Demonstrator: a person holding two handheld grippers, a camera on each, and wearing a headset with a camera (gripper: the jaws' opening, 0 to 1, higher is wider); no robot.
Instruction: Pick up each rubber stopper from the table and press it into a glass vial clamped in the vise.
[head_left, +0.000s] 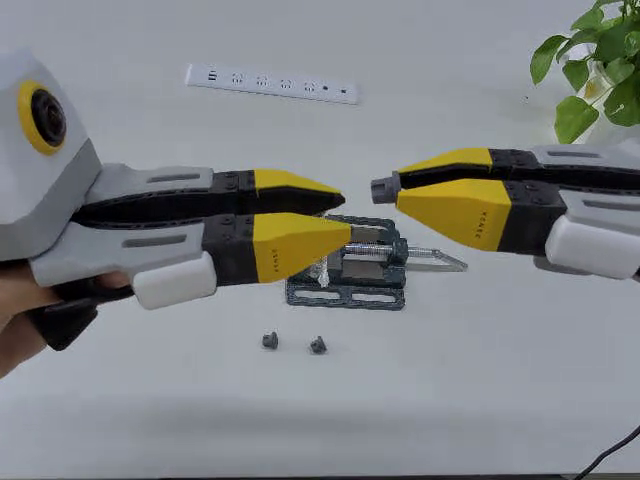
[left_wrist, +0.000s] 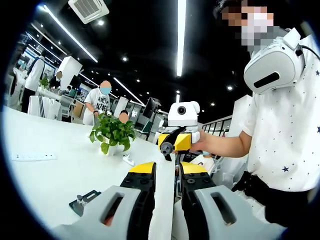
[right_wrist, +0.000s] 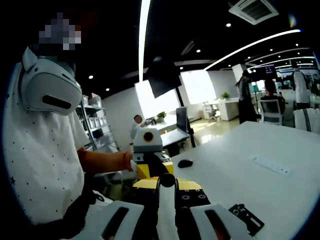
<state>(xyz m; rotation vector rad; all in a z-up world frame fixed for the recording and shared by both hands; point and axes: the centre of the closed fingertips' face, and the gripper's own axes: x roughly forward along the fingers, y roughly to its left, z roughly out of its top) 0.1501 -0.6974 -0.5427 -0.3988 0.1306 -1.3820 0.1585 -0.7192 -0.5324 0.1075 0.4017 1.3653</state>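
Note:
A dark vise (head_left: 352, 272) sits mid-table with a clear glass vial (head_left: 322, 273) in its jaws, partly hidden behind my left gripper (head_left: 346, 212). That gripper hovers above the vise, its jaws a little apart and empty, as also seen in the left gripper view (left_wrist: 167, 167). My right gripper (head_left: 393, 190) faces it from the right, shut on a dark grey rubber stopper (head_left: 381, 189) that sticks out at its tips (right_wrist: 167, 180). Two more stoppers (head_left: 270, 340) (head_left: 318, 345) lie on the table in front of the vise.
A white power strip (head_left: 270, 83) lies at the far side of the table. A green potted plant (head_left: 600, 60) stands at the far right. The vise's screw handle (head_left: 435, 258) points right. People stand in the background of the gripper views.

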